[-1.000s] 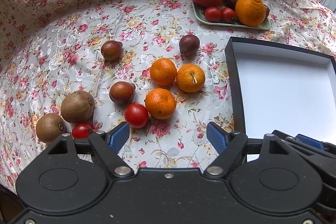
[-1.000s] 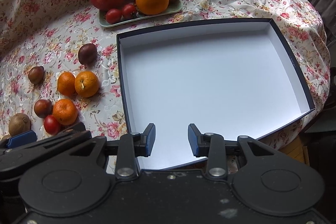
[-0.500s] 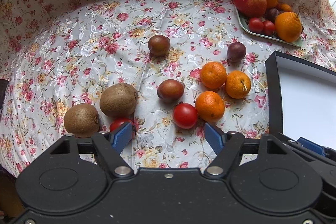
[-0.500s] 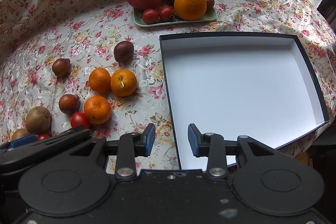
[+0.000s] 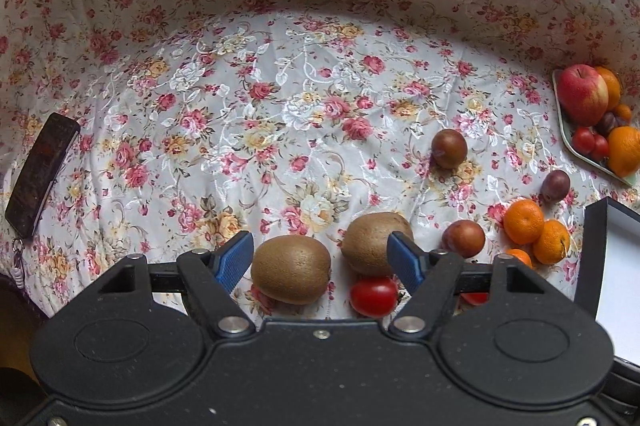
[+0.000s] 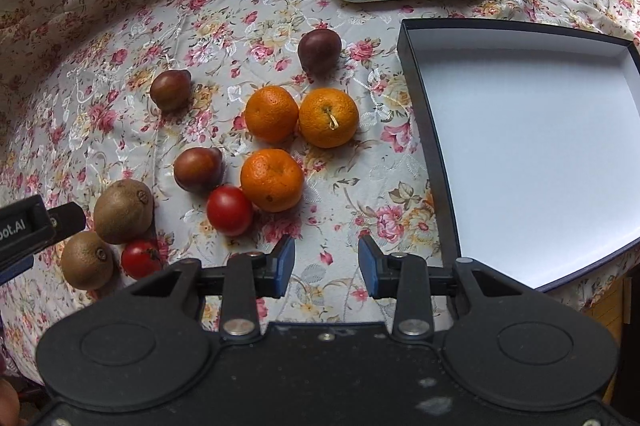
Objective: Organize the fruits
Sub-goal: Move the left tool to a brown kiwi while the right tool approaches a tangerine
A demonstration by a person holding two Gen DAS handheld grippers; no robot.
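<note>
Floral tablecloth lies broad and bare beyond the fruit, rising in folds at the back. Two brown, fuzzy kiwis sit side by side near the front edge, a red tomato beside them. Left gripper hovers spread above them, pinching nothing. Right gripper, also spread and empty, hangs over cloth beside the open white-lined box.

Fruit cluster crowds left; box interior free.
</note>
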